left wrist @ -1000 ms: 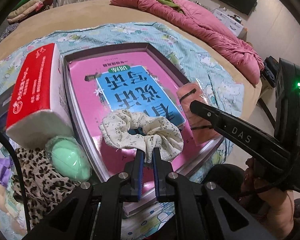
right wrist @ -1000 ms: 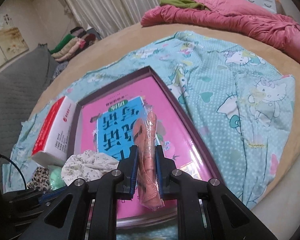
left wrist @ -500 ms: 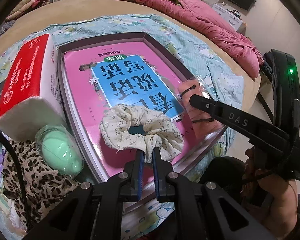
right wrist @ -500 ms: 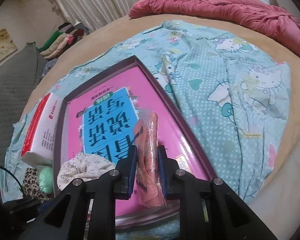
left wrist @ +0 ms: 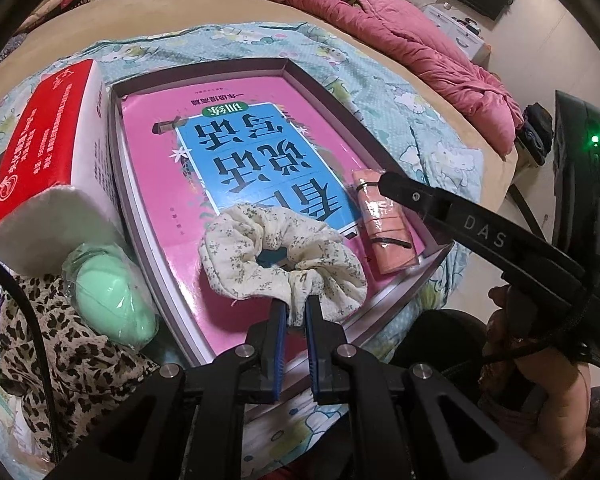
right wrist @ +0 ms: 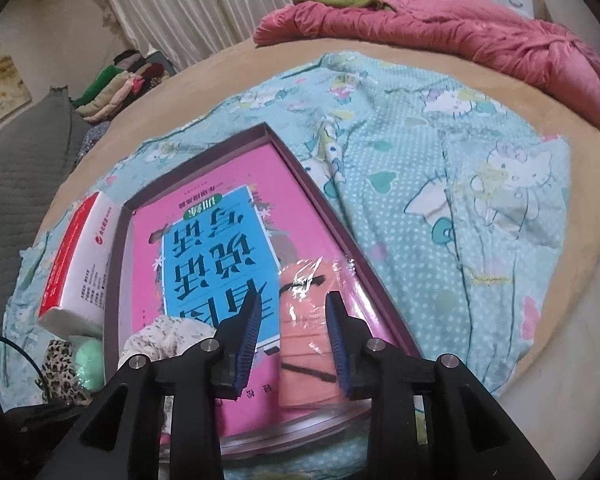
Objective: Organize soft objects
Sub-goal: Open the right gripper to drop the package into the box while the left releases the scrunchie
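Left gripper (left wrist: pixel 296 309) pinches the floral scrunchie (left wrist: pixel 282 256), which rests on the pink book (left wrist: pixel 172 216) in the shallow box (left wrist: pixel 324 92). Right gripper (right wrist: pixel 294 320), jaws opening, straddles the wrapped peach cloth (right wrist: pixel 312 344) lying at the book's right edge.

a home bedroom: a wide bed (right wrist: pixel 540 340) under a tan cover, a cartoon-cat sheet (right wrist: pixel 440 168) spread over it, a crumpled pink quilt (right wrist: pixel 460 28) at the far edge, pale curtains (right wrist: pixel 188 4) behind, and folded clothes (right wrist: pixel 120 80) stacked beside a grey cushion (right wrist: pixel 16 168).
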Demonstrator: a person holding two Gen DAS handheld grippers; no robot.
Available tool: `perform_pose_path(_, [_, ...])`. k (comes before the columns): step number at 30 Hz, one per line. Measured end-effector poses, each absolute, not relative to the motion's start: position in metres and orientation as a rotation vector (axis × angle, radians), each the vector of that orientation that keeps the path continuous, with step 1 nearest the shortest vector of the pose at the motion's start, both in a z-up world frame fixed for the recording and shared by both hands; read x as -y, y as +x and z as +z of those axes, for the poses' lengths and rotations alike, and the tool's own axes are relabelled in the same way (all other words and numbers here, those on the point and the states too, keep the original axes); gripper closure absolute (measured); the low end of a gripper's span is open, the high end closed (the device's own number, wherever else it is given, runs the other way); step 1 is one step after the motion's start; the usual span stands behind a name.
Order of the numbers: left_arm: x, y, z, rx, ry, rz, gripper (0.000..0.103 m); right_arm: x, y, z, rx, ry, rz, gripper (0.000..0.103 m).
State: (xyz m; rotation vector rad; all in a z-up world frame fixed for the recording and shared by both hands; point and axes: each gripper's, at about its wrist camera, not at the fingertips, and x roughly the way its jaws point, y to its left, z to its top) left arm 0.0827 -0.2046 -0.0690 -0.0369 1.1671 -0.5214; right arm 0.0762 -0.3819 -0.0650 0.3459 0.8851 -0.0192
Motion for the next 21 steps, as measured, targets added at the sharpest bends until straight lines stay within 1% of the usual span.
perform_pose_path(4, [0.203, 0.083, -0.069, -1.18, -0.04, -0.513, 0.091, 0.378, 0.075, -0.06, -0.858, 0.328, -0.005, 0.063])
perform_pose_path(7, [0.202, 0.082, -0.07, -1.185, -0.036, -0.503, 0.085, 0.377, 0.075, -0.058, -0.844, 0.324, 0.007, 0.06])
perform_pose_path(8, [0.202, 0.082, -0.069, -1.184, -0.032, -0.498, 0.082, 0.376, 0.076, -0.058, -0.842, 0.323, 0.008, 0.056])
perform_pose_path(10, [0.201, 0.081, -0.069, -1.181, -0.023, -0.49, 0.076, 0.376, 0.076, -0.058, -0.838, 0.322, 0.01, 0.055])
perform_pose_path(12, [0.201, 0.08, -0.068, -1.183, -0.02, -0.489, 0.075, 0.375, 0.076, -0.058, -0.834, 0.323, 0.013, 0.054])
perform_pose_path(15, [0.201, 0.079, -0.066, -1.181, -0.01, -0.49, 0.072, 0.374, 0.077, -0.058, -0.833, 0.32, 0.019, 0.051])
perform_pose_path(17, [0.202, 0.077, -0.065, -1.178, -0.004, -0.493, 0.065, 0.373, 0.077, -0.057, -0.832, 0.313, 0.02, 0.048])
perform_pose_path(19, [0.202, 0.076, -0.062, -1.18, -0.008, -0.495, 0.056, 0.371, 0.077, -0.057, -0.829, 0.306, 0.022, 0.048])
perform_pose_path(21, [0.2, 0.073, -0.059, -1.182, -0.024, -0.502, 0.052, 0.37, 0.076, -0.055, -0.823, 0.297, 0.025, 0.047])
